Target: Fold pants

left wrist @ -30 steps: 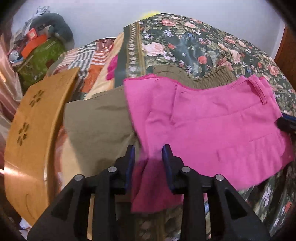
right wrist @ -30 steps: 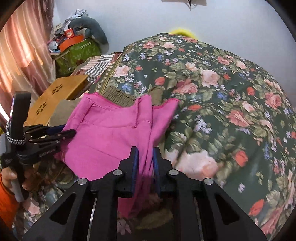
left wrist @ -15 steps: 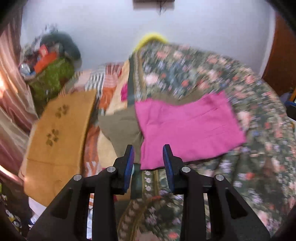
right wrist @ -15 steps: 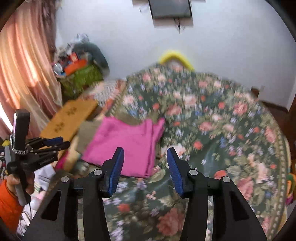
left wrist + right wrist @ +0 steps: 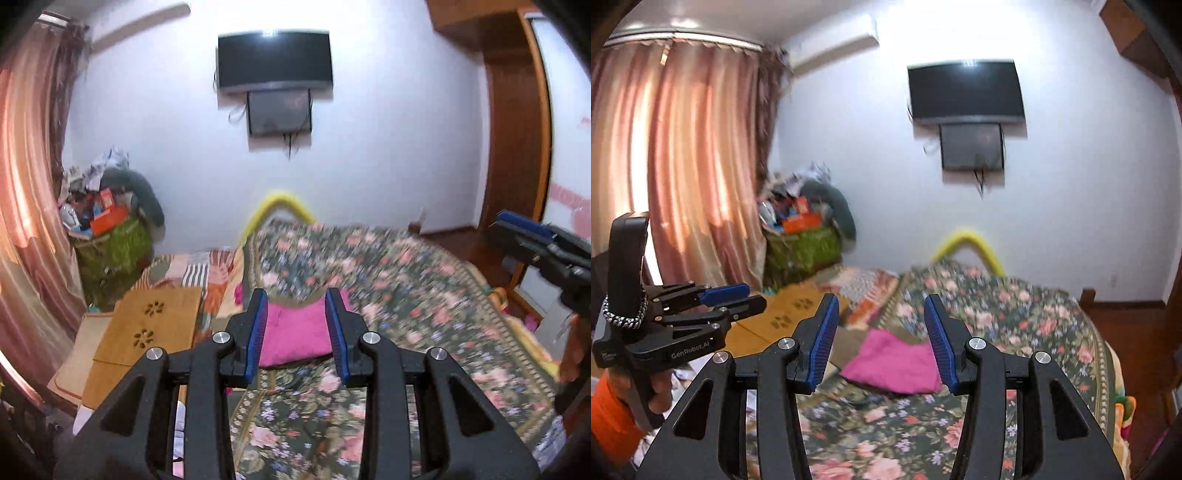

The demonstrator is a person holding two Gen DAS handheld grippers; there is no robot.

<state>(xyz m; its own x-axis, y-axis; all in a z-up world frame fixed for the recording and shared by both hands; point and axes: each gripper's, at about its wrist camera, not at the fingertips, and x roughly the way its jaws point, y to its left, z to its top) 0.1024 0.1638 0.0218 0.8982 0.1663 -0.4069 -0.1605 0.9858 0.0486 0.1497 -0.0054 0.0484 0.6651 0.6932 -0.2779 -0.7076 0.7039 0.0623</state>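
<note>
The pink pants (image 5: 293, 334) lie folded into a compact rectangle on the floral bedspread (image 5: 406, 295), on top of an olive garment. They also show in the right wrist view (image 5: 894, 363). My left gripper (image 5: 297, 325) is open and empty, held high and well back from the pants. My right gripper (image 5: 881, 332) is open and empty, also raised well back. The left gripper also shows at the left of the right wrist view (image 5: 733, 299). The right gripper also shows at the right edge of the left wrist view (image 5: 517, 229).
A wooden lap desk (image 5: 147, 325) lies left of the bed. A cluttered green basket (image 5: 110, 247) stands in the corner by pink curtains (image 5: 683, 166). A TV (image 5: 273, 59) hangs on the far wall. A wooden wardrobe (image 5: 517, 129) is at right.
Both grippers let go of the pink pants, opened, and pulled up and back. The pants now lie folded on the bed, far smaller in view.
</note>
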